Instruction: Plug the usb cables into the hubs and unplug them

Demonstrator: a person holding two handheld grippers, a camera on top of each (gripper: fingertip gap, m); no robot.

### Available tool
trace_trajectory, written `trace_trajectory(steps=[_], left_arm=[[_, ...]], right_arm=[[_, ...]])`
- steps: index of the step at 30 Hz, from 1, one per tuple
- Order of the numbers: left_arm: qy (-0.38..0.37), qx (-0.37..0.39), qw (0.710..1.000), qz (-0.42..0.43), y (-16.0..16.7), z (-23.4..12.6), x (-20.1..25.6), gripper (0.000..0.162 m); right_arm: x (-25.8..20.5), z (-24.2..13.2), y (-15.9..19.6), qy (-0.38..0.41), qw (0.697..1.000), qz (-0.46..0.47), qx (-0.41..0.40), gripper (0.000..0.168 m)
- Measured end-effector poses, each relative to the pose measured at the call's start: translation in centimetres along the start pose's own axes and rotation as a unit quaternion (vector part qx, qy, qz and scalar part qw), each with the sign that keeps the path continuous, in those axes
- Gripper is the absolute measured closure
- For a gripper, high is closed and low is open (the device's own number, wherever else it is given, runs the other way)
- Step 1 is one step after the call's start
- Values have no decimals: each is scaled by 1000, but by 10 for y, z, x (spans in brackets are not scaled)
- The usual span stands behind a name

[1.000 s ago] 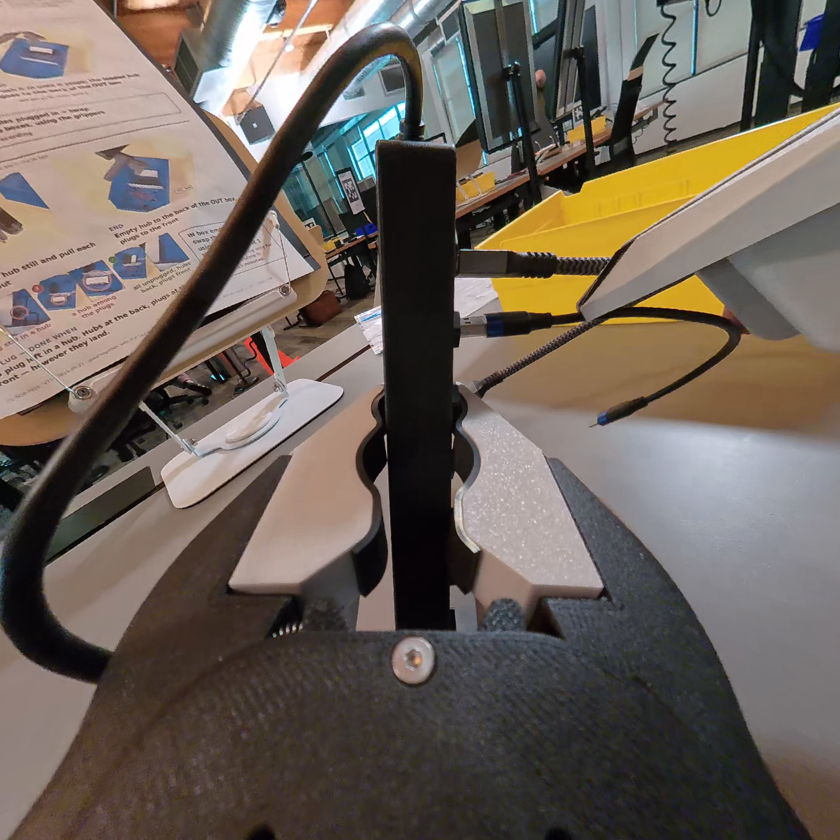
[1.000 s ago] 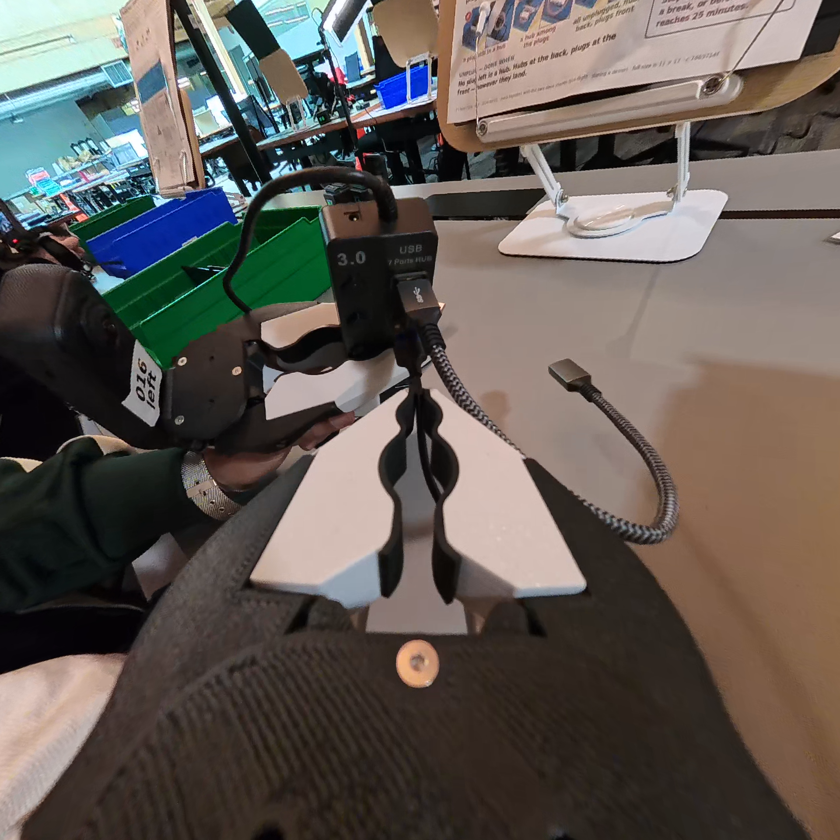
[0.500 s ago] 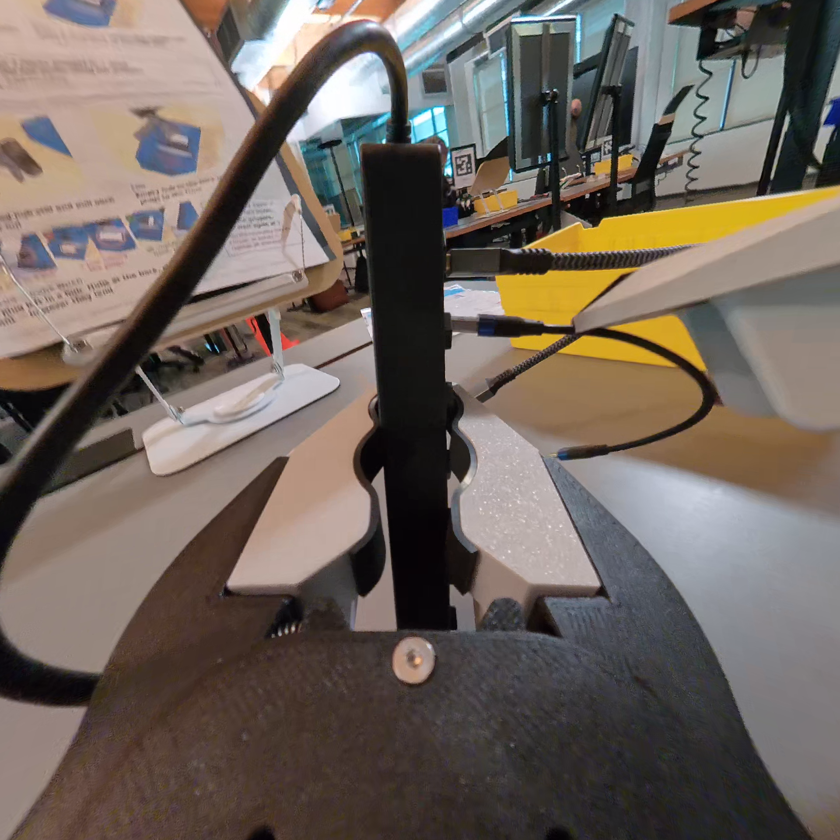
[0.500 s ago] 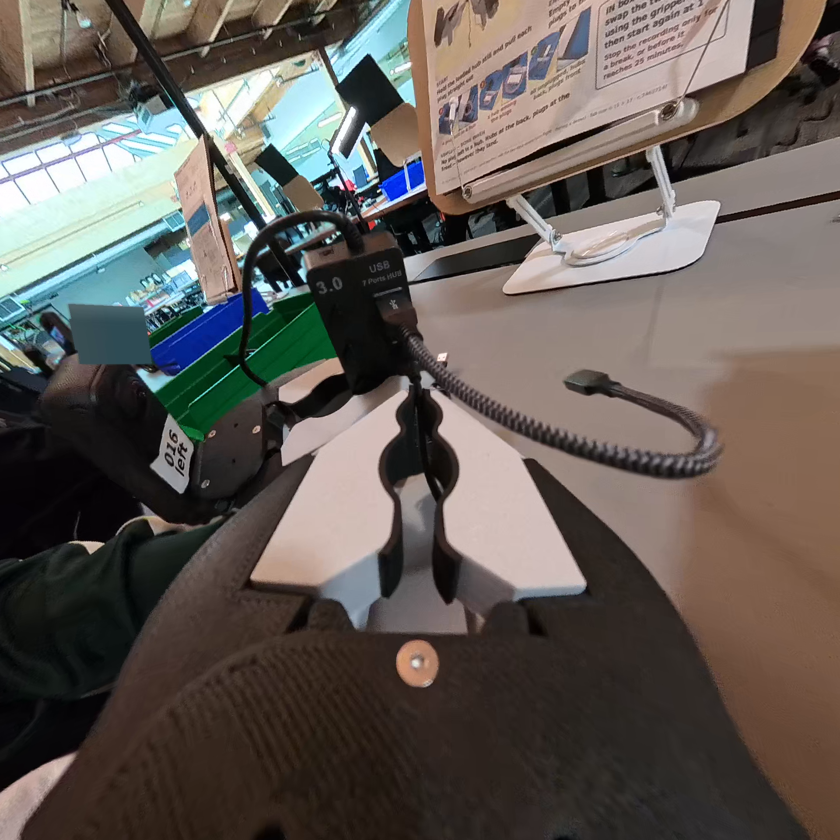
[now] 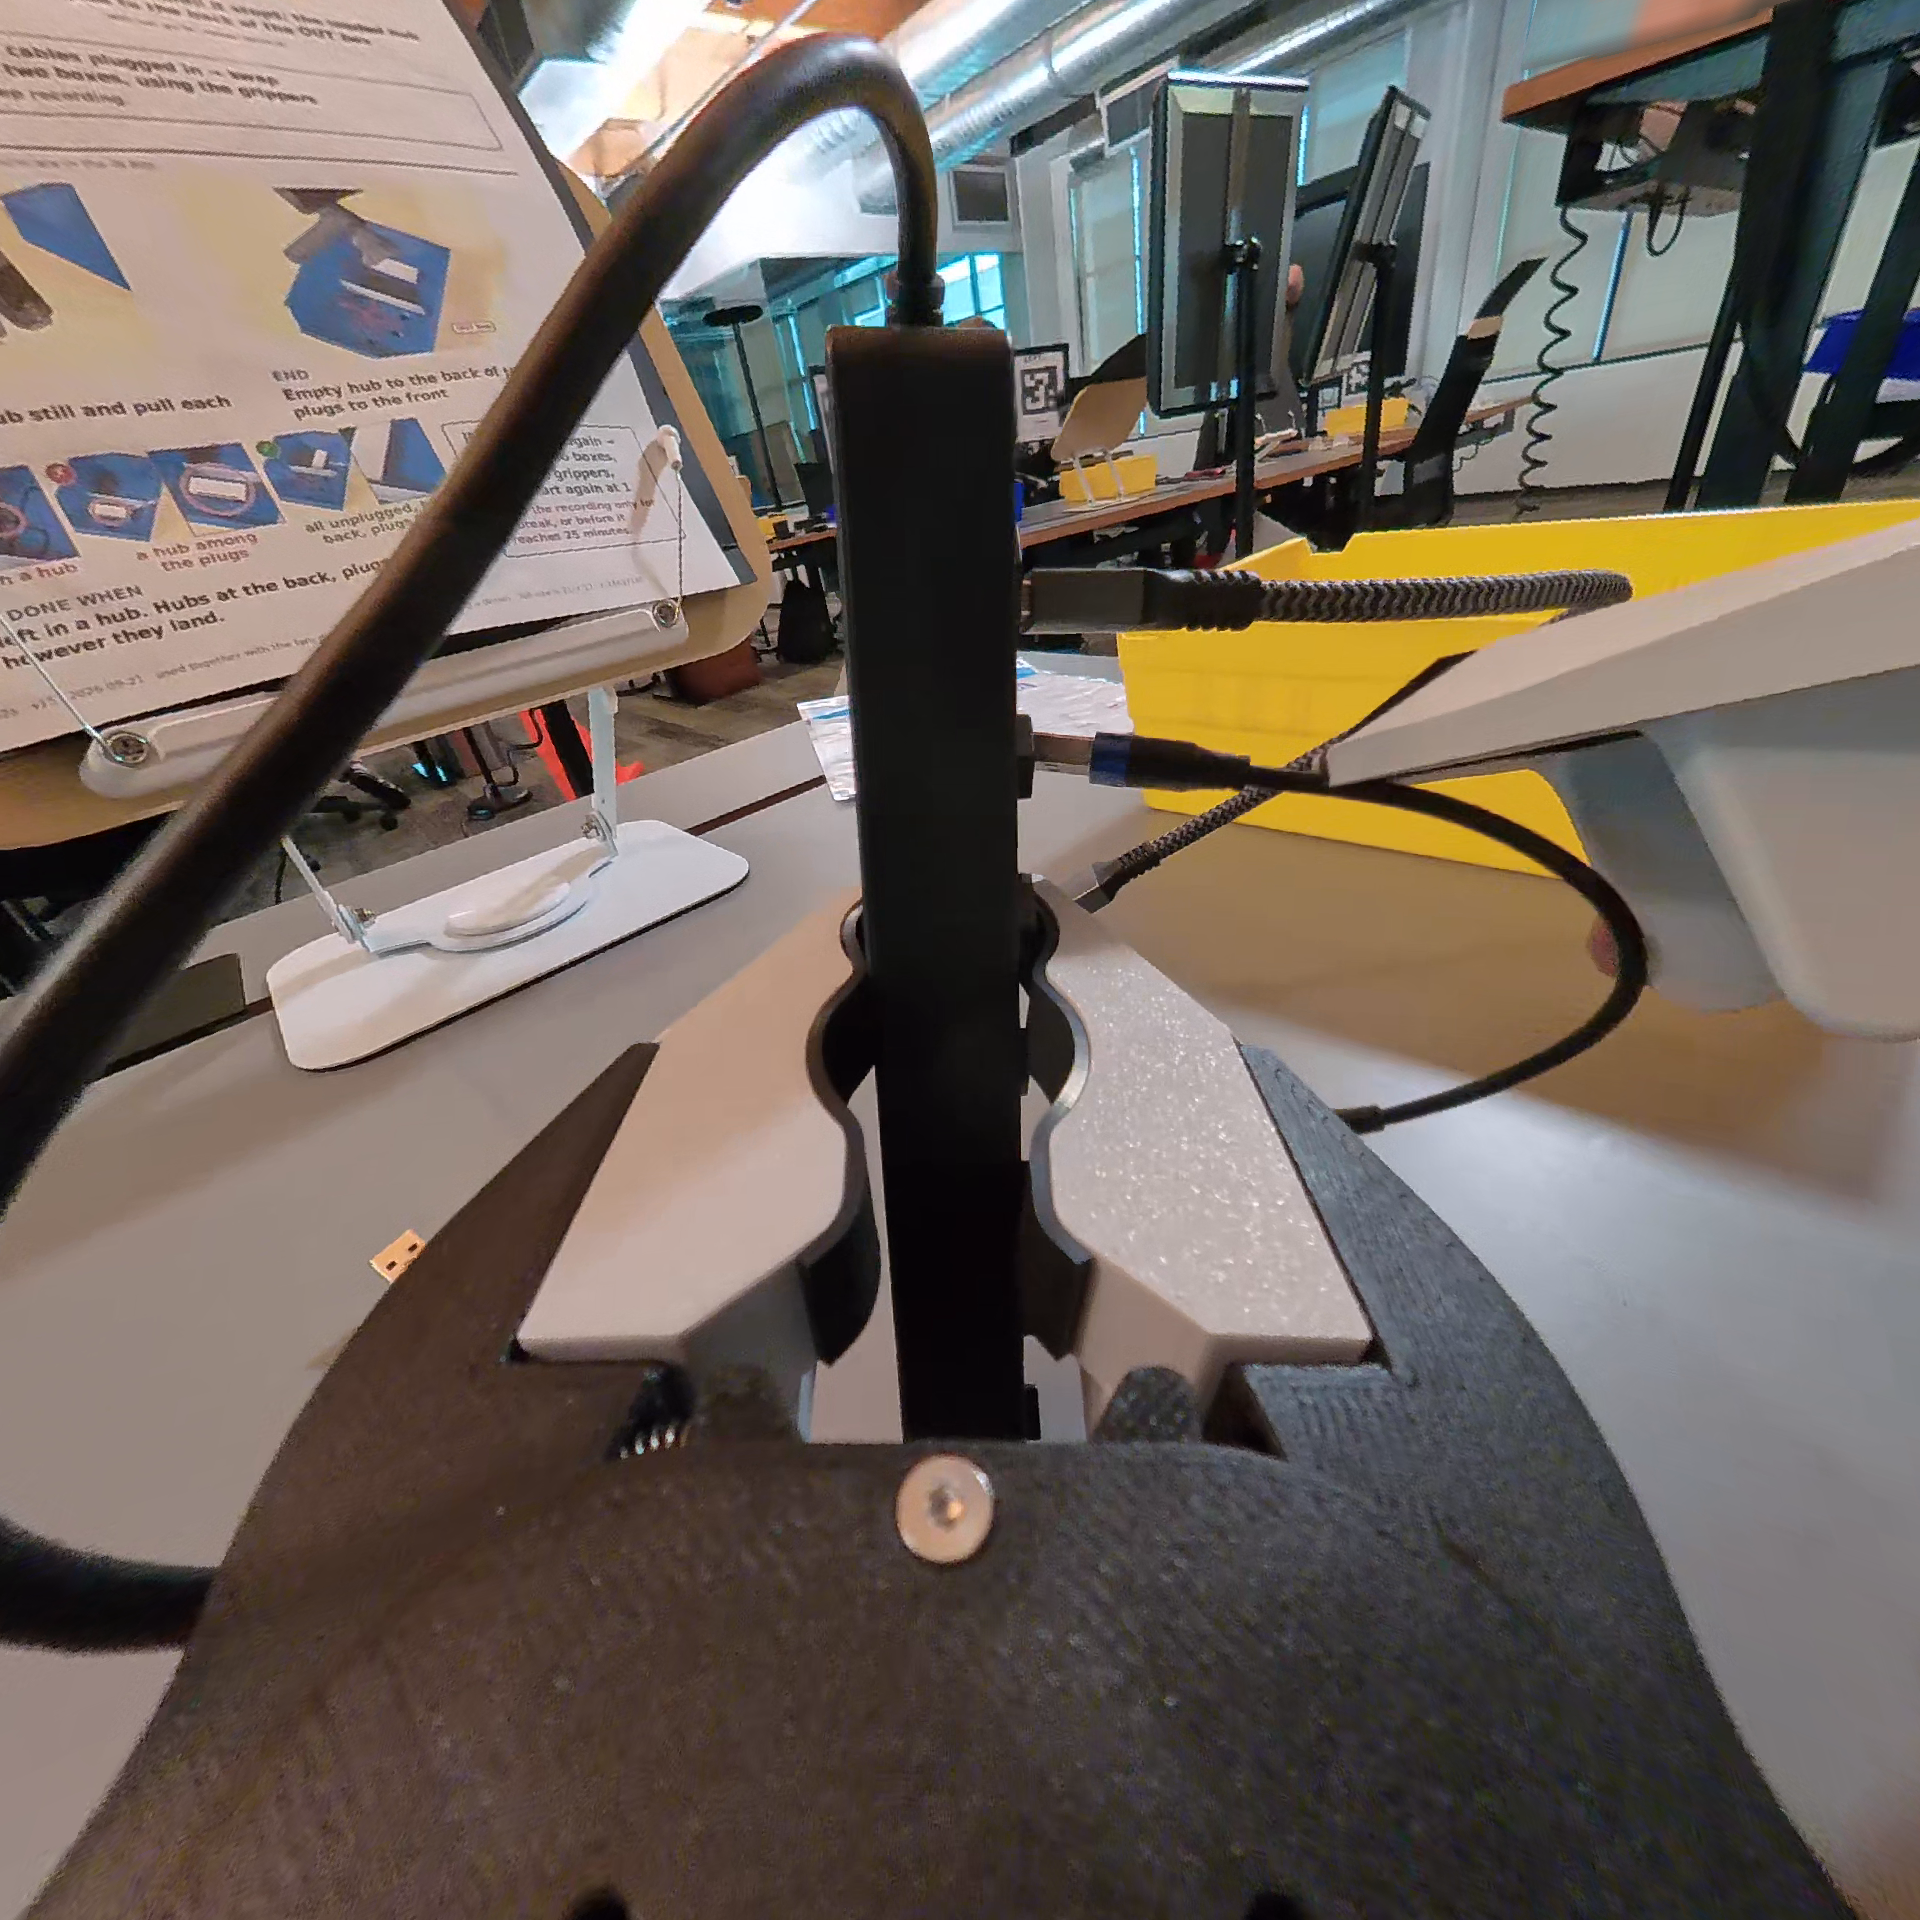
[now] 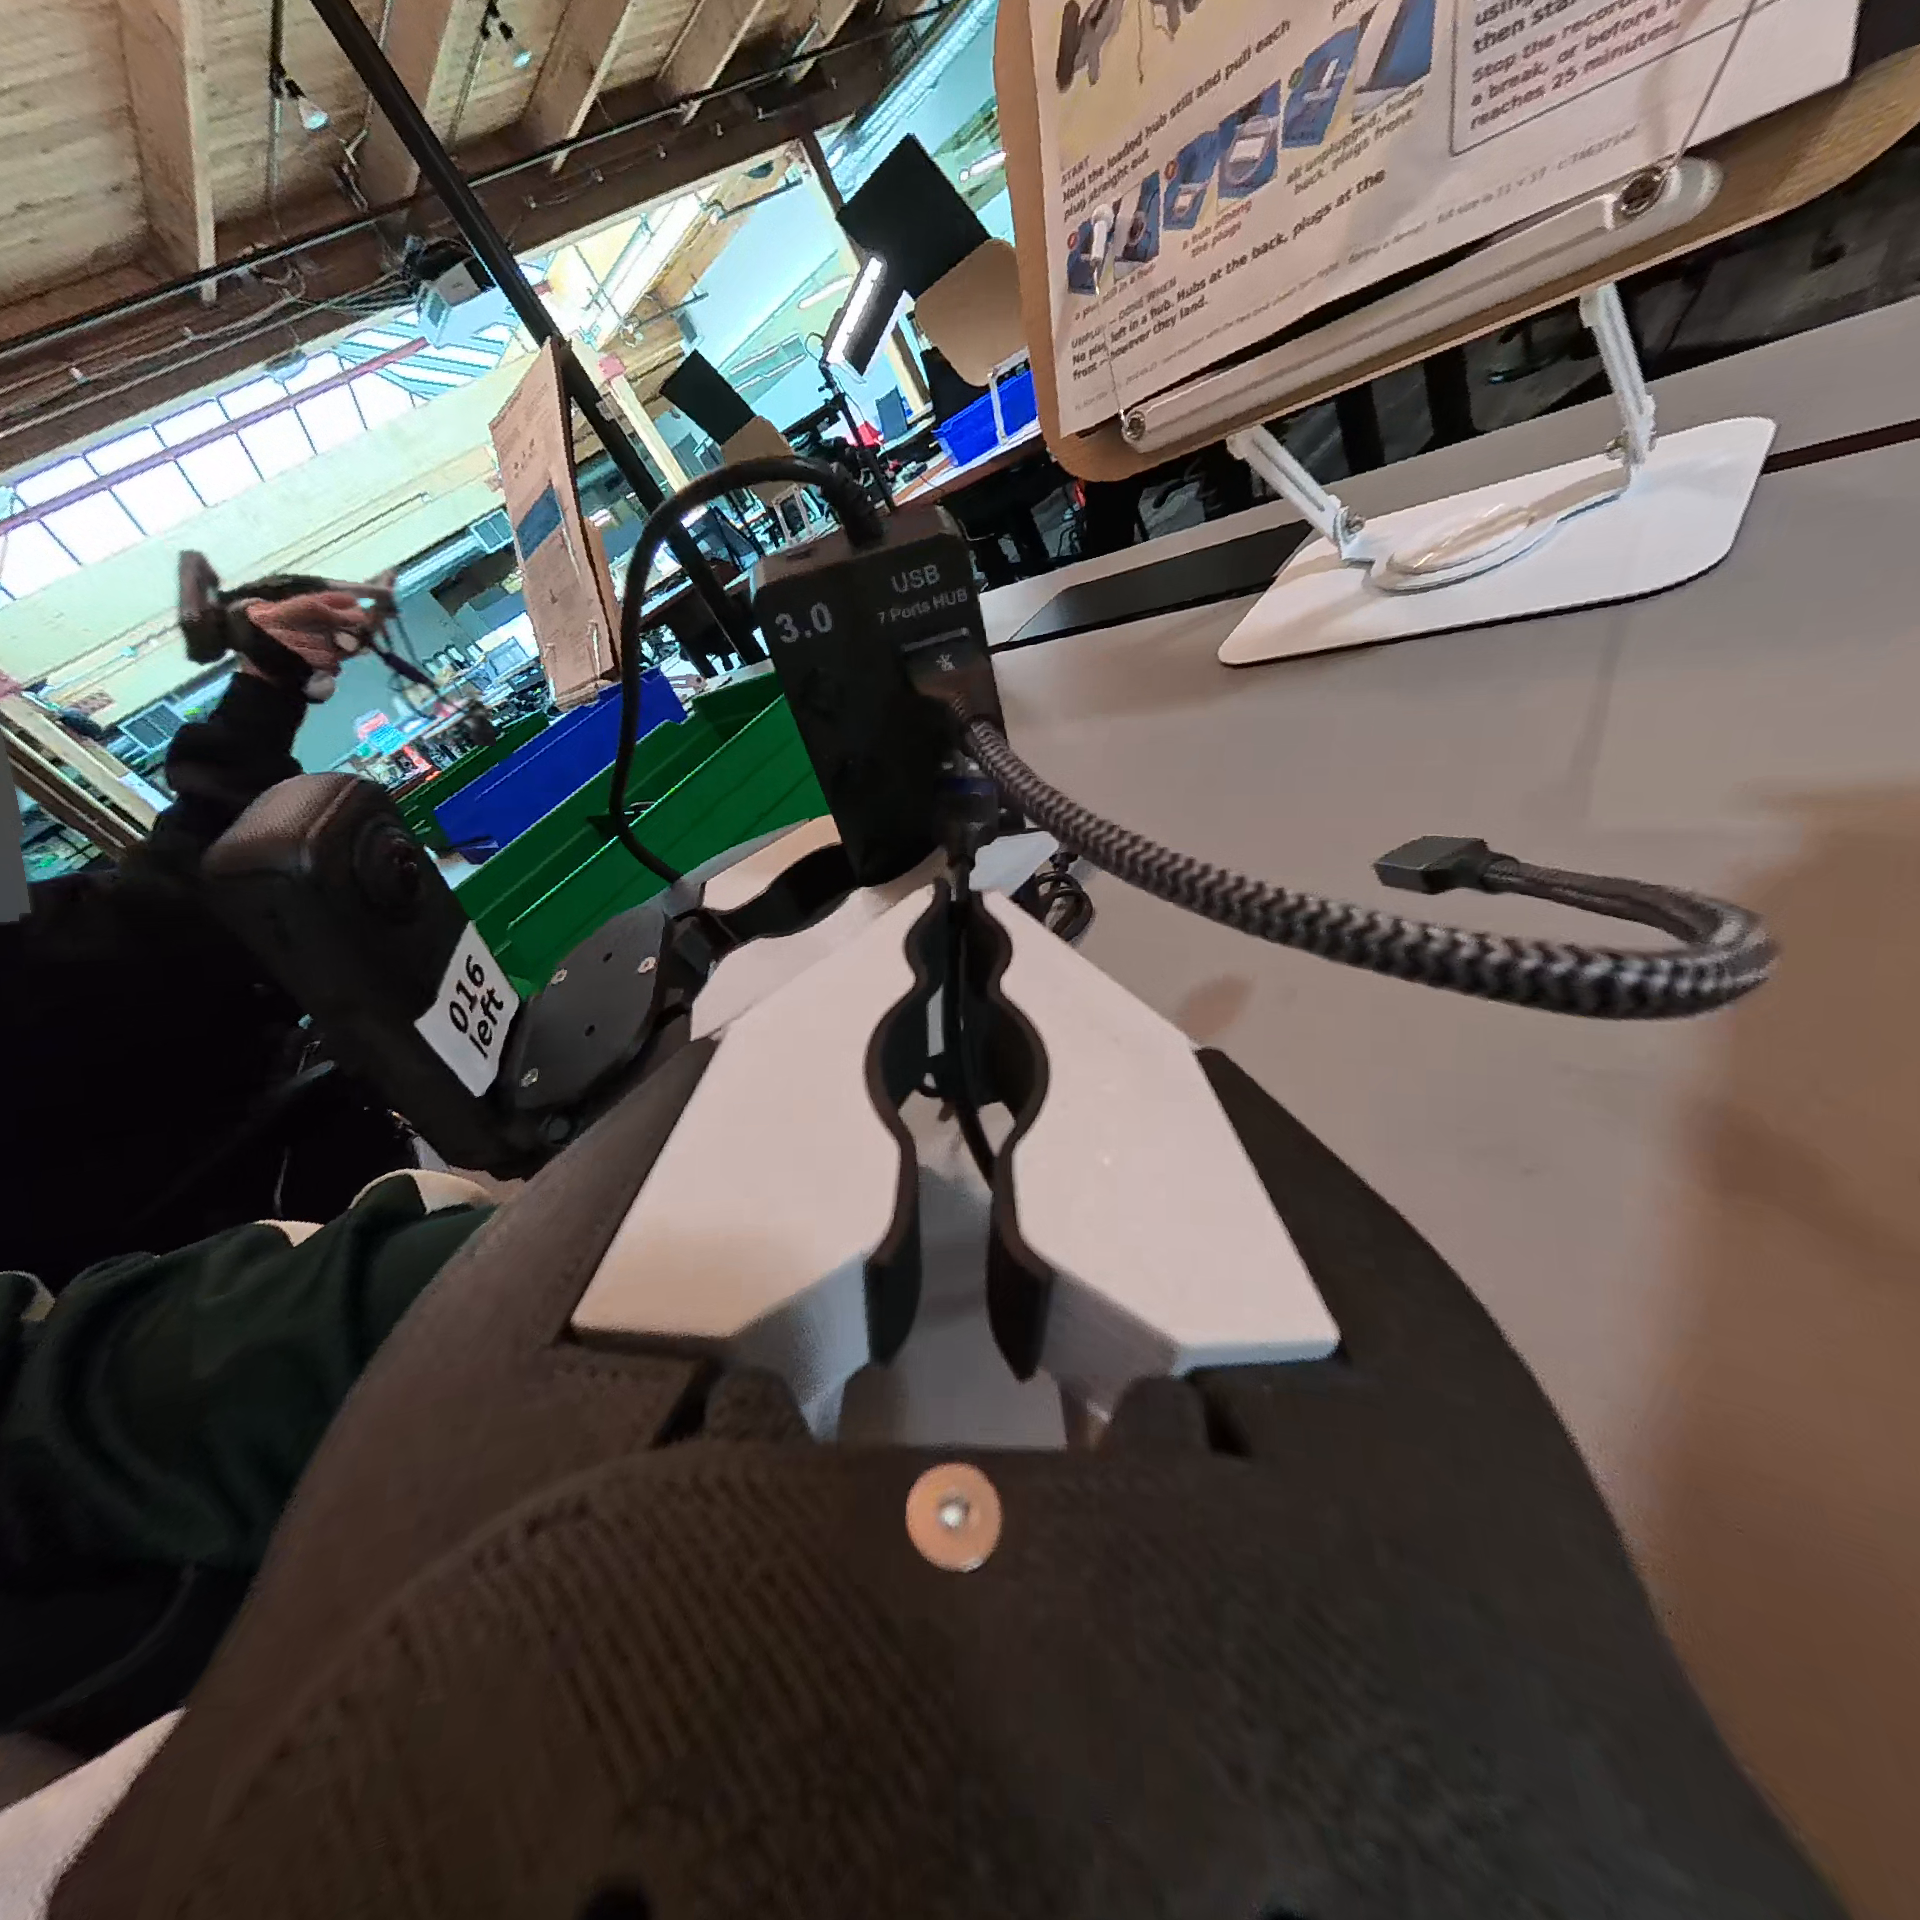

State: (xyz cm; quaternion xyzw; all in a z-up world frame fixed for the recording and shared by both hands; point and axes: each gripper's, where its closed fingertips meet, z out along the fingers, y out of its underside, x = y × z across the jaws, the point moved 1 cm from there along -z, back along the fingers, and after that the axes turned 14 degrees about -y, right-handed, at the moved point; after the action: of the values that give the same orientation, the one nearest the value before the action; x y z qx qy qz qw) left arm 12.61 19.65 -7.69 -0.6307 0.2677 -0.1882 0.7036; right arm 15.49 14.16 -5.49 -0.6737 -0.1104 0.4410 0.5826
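Hub (image 5: 925, 831): black slim USB hub, held upright off the grey table (image 5: 1558, 1351) between the two grippers, mid-scene.
Left gripper (image 5: 940, 956): clamped on the hub's lower body, jaws pressed against both narrow sides; likely the bracing hand, so the port face looks toward the other gripper.
Right gripper (image 6: 961, 904): tips meet on the thin black cable (image 5: 1558, 831) just behind its blue-ringed plug (image 5: 1127, 750); jaws look closed on it, with only a narrow slot behind the tips.
Step (judgement): thin plug is being seated or pulled; cannot tell which, it looks mostly in.
Braided cable (image 6: 1351, 925): thick black-and-grey braid, plugged into the upper port just above the thin one; it arcs out to the right and curls back, its free end (image 6: 1429, 862) hanging above the table, unconnected.
Hub lead (image 5: 468, 540): thick black fixed cord leaves the hub's top, loops over and down to the left, clear of the ports.
Hub look: matte black, rectangular, white print on the port face, ports stacked in a column, two of them taken.
Why upright: probably keeps plug travel straight along the right gripper's axis.
Background: yellow bin (image 5: 1351, 665) behind the cables; green bin (image 6: 665, 831) behind the left gripper; instruction sheet on a white stand (image 5: 499, 935) at the table's far side.
Risk (judgement): gripping the cord rather than the plug shell may bend it.
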Motion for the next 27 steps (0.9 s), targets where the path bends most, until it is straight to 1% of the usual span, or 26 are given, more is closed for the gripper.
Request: trace_trajectory(steps=[5, 13, 18, 20, 22, 25, 27], left_arm=[[24, 9, 1000, -1, -2, -1, 3, 141], [66, 15, 998, -1, -3, -3, 8, 141], [93, 20, 995, -16, -9, -7, 11, 141], [84, 20, 996, 0, -10, -7, 11, 140], [67, 5, 997, 27, -5, -5, 10, 140], [72, -6, 997, 7, -1, -4, 11, 141], [67, -7, 998, 11, -1, -4, 11, 141]], right_arm=[[0, -2, 1, -10, 1000, -11, -18, 168], [-1, -6, -3, -2, 996, -75, -45, 168], [0, -6, 1, 2, 996, -73, -48, 168], [1, -7, 0, 2, 997, -70, -40, 167], [-1, -10, -7, -6, 997, -69, -18, 167], [0, -10, -7, -3, 997, -76, -26, 168], [-1, -9, -7, -1, 997, -79, -24, 168]])
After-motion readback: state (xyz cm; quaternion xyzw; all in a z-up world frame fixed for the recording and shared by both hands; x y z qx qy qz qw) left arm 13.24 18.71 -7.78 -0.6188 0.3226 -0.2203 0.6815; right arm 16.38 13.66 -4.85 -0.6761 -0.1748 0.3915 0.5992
